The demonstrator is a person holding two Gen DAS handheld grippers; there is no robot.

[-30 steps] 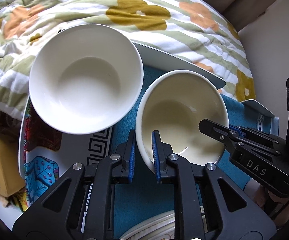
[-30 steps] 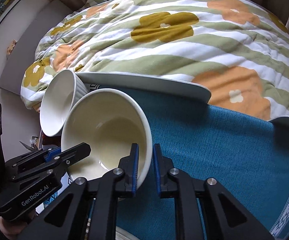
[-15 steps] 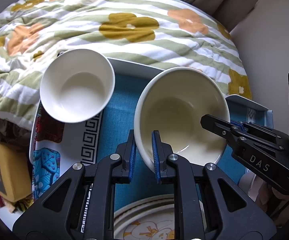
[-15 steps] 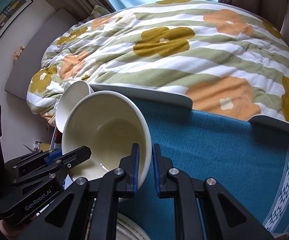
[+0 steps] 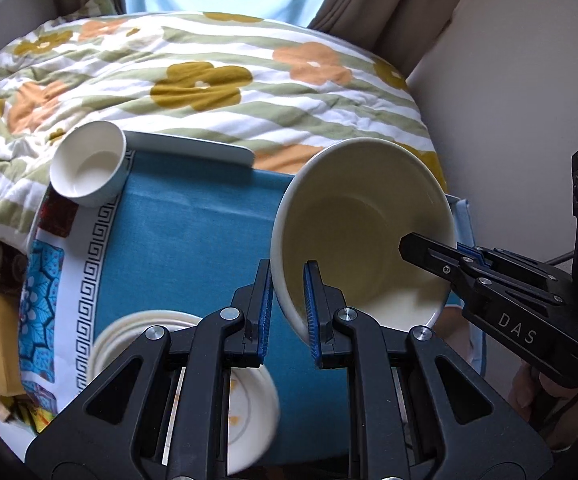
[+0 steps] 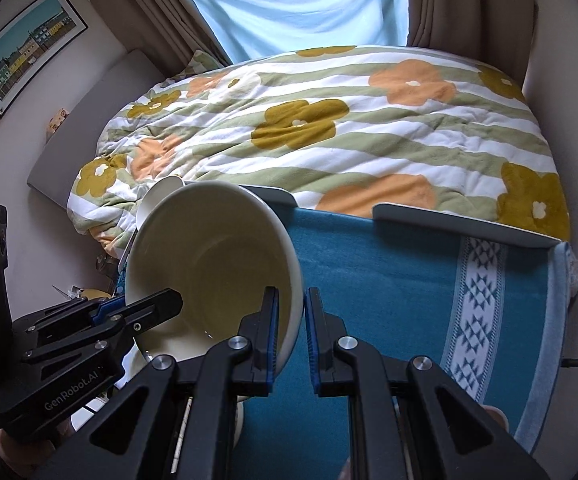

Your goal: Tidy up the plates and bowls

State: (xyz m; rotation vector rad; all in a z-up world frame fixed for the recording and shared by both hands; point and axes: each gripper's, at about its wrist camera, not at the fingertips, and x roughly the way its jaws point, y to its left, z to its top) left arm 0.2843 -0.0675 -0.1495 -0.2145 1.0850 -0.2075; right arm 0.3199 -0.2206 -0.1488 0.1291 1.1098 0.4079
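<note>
The left gripper [image 5: 287, 312] is clamped on the near rim of a cream bowl [image 5: 363, 232], one pad inside and one outside. The right gripper [image 6: 291, 334] is clamped on the opposite rim of that bowl [image 6: 213, 264]. Between them the bowl hangs tilted above the blue cloth [image 5: 193, 240], touching nothing else. Each gripper shows in the other's view: the right one [image 5: 465, 258] reaches in from the right edge, the left one [image 6: 121, 312] from the lower left.

Below the left gripper, a stack of plates [image 5: 249, 408] lies on the cloth, partly hidden behind the fingers; the top plate bears an orange print. Farther off, at the table's far left corner, a small white bowl [image 5: 89, 168] sits on the cloth's patterned border [image 5: 93, 264], well apart from the held bowl. White raised rails [image 6: 465, 224] edge the table's far side.

Beyond the table lies a bed with a quilt [image 6: 329, 128] of green stripes and orange and mustard flowers. Behind it hang brown curtains [image 6: 461, 4] around a pale blue window blind [image 6: 301, 4]. A framed picture [image 6: 21, 44] of coloured houses hangs on the left wall.
</note>
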